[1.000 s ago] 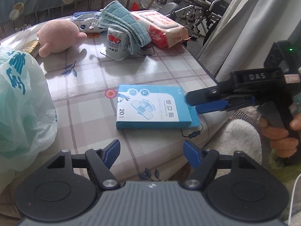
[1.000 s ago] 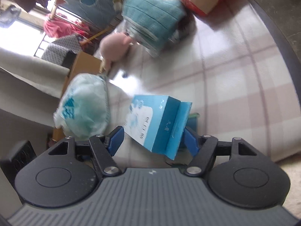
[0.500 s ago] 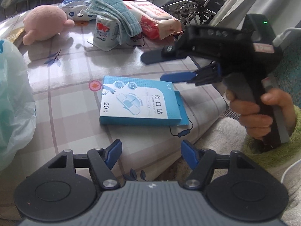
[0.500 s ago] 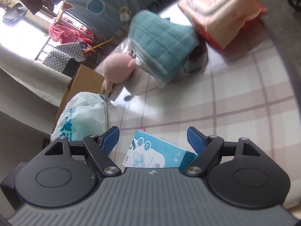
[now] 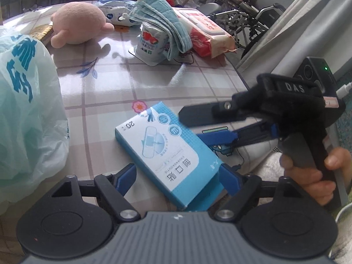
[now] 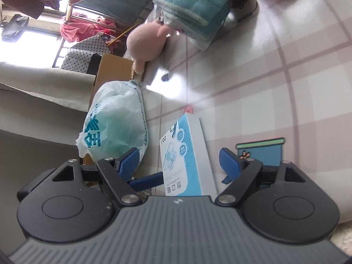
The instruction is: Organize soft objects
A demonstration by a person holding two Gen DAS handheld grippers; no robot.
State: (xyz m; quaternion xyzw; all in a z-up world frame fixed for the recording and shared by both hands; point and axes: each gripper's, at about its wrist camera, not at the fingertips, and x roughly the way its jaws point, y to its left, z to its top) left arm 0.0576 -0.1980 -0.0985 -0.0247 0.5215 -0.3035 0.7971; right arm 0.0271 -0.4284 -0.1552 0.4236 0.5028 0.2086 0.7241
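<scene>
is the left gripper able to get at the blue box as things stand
Probably yes: the blue box lies between the left gripper fingers, whose jaws are opening; nothing covers it, though the right gripper hovers close over its far end.

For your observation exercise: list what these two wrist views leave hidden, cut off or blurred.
- Left wrist view: the teal towel covers the top of the white pack.
- Left wrist view: the plastic bag runs off the left edge.
- Right wrist view: the camera housing hides the blue box's near end.
</scene>
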